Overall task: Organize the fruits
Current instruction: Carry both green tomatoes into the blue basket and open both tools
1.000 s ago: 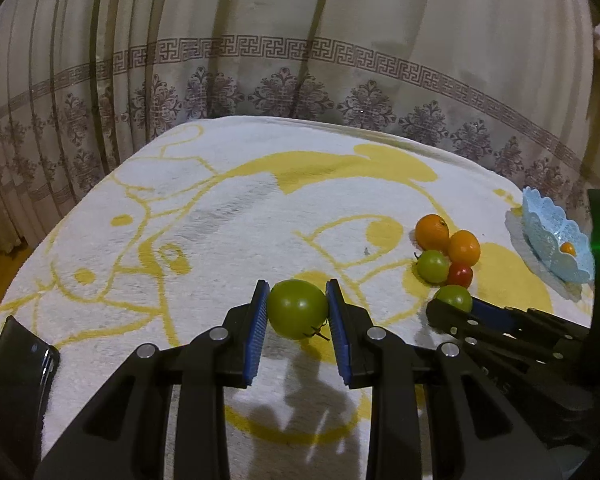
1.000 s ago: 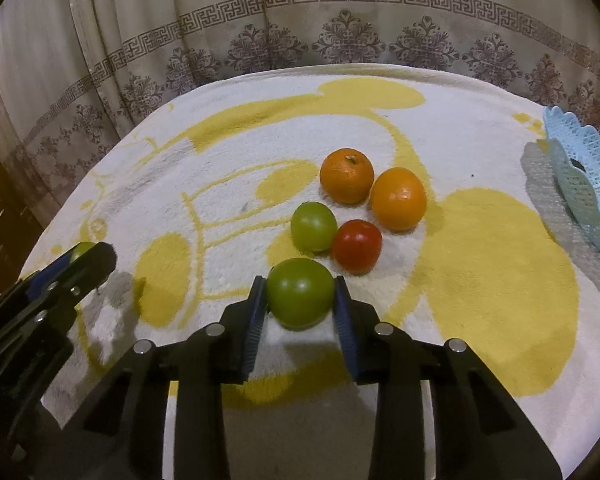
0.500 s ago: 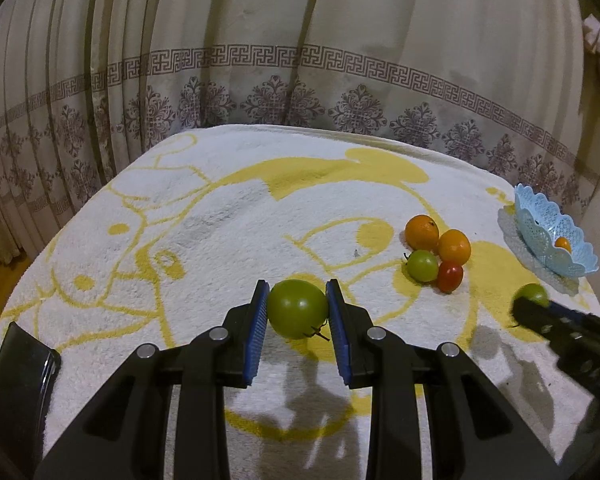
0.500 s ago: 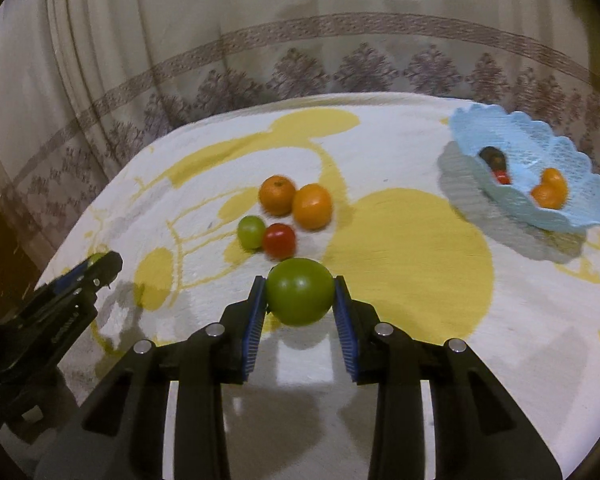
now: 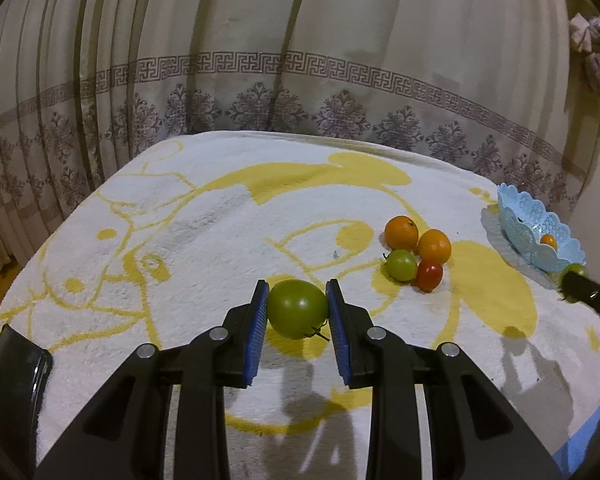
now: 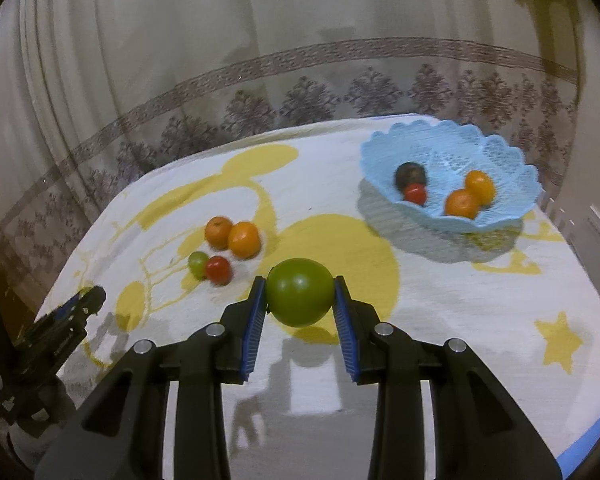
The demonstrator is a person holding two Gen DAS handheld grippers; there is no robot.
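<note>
My left gripper [image 5: 298, 309] pinched a smooth round green tomato [image 5: 298, 308]; my right gripper [image 6: 300, 298] pinched another green tomato [image 6: 299, 297] near the lacy blue plastic basket [image 6: 500, 160], above a fluffy towel [image 6: 440, 300].

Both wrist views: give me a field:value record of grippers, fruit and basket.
left gripper: shut on a green tomato with a stem, held above the towel
right gripper: shut on a smooth green tomato, held above the towel
loose fruit: two oranges, a small green tomato and a small red tomato, clustered on the white and yellow towel
basket: light blue lattice plastic basket, far right on the towel
basket contents: two oranges, a red tomato, one dark fruit
</note>
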